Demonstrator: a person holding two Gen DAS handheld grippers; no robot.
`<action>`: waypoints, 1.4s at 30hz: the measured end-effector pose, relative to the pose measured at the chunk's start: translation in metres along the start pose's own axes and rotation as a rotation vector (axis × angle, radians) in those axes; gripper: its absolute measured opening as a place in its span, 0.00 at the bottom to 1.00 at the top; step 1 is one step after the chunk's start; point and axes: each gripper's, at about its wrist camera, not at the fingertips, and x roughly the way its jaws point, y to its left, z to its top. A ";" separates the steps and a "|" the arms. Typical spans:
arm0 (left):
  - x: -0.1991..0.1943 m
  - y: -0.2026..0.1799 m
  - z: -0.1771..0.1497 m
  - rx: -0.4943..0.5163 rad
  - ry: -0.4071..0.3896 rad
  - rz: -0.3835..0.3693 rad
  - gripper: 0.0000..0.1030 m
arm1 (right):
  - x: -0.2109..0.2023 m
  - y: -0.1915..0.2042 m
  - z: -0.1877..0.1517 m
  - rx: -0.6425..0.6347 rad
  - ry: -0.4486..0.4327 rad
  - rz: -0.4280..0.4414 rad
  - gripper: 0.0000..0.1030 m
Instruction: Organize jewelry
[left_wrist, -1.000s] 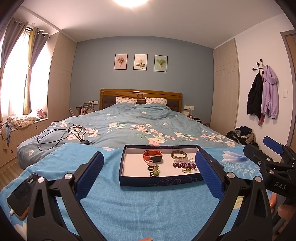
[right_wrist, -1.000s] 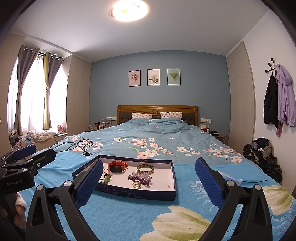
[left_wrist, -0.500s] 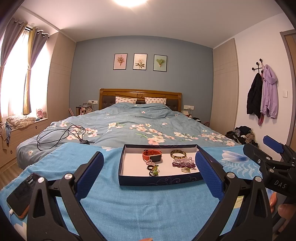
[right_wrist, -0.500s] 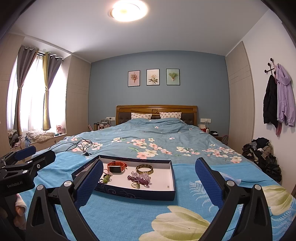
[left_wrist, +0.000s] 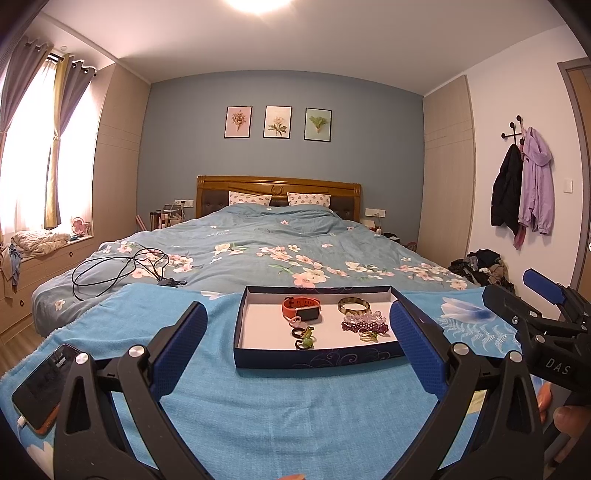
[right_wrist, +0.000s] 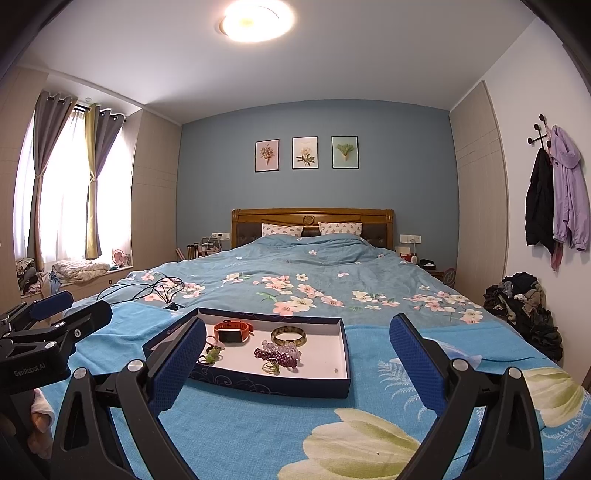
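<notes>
Left hand-held gripper (left_wrist: 297, 345): staying spread wide, holding nothing.
Right hand-held gripper (right_wrist: 297, 363): likewise.
Shallow navy cardboard tray (left_wrist: 314, 356): sitting unmoved.

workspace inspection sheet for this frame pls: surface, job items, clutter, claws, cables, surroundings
Surface: blue towel spread over the foot of a floral-quilted bed.
Job's things: navy tray on the towel holds an orange watch, a bangle, a purple bead bracelet and several rings.
Clutter: phone at the towel's left edge; clothes pile on the floor at right.
Claws: left claw and right claw both open, empty, short of the tray.
Cables: black cable looped on the quilt, left of the tray.
Surroundings: coats on a wall hook, curtained window, three framed prints.
</notes>
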 end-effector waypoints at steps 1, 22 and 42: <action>0.001 0.000 -0.001 -0.001 0.001 -0.001 0.94 | 0.000 0.000 0.000 0.000 -0.001 0.000 0.93; 0.002 0.000 -0.003 -0.001 -0.001 -0.002 0.94 | 0.005 0.002 -0.001 -0.002 0.008 0.000 0.93; 0.021 0.015 -0.005 -0.009 0.132 0.005 0.94 | 0.039 -0.023 -0.011 -0.086 0.258 0.017 0.93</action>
